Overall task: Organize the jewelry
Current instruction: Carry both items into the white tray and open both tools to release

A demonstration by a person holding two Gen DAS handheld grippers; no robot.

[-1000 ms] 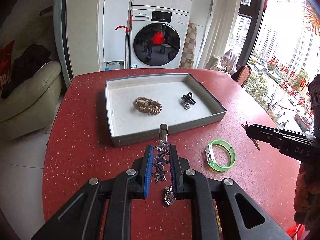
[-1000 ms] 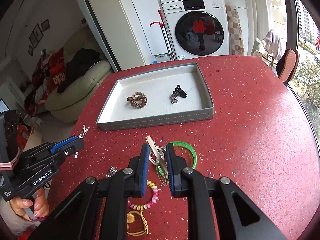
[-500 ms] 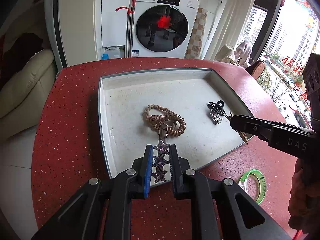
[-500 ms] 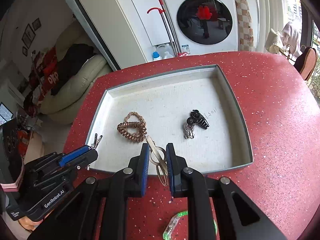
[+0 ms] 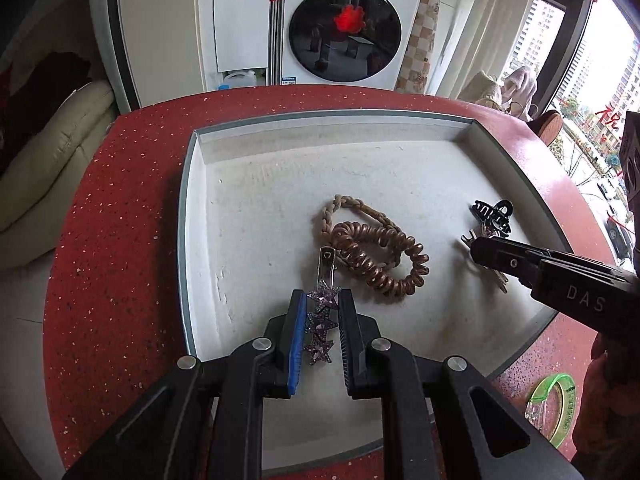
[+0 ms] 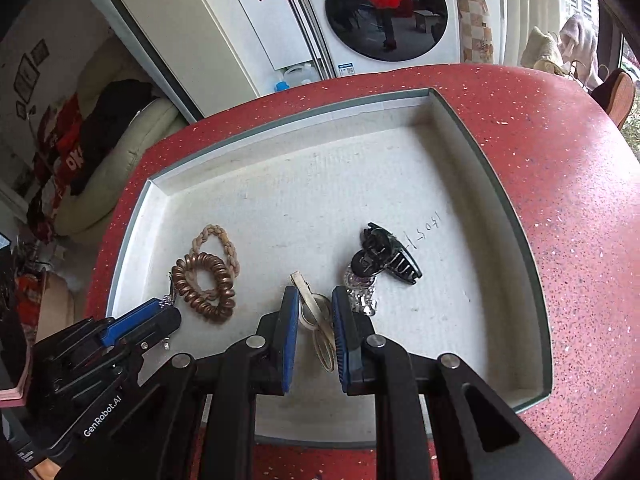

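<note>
A grey-rimmed white tray [image 5: 192, 216] [image 6: 504, 184] sits on the red table. My left gripper [image 5: 323, 300] is shut on a purple star hair clip [image 5: 320, 320], held low over the tray beside a brown coil hair tie [image 5: 380, 260] [image 6: 204, 284] and a braided tie [image 5: 352, 208]. My right gripper [image 6: 315, 300] is shut on a beige metal hair clip [image 6: 316, 312], low over the tray next to a black claw clip [image 6: 390, 254] [image 5: 492, 212] and a crystal piece [image 6: 360, 292].
A green bangle [image 5: 556, 404] lies on the table to the right of the tray. A washing machine [image 5: 344, 28] stands beyond the table's far edge. A cream sofa [image 5: 48, 160] is to the left.
Both grippers have moved forward from the table in front of the tray to low over its floor, each still carrying its clip. The green bangle has stayed behind.
</note>
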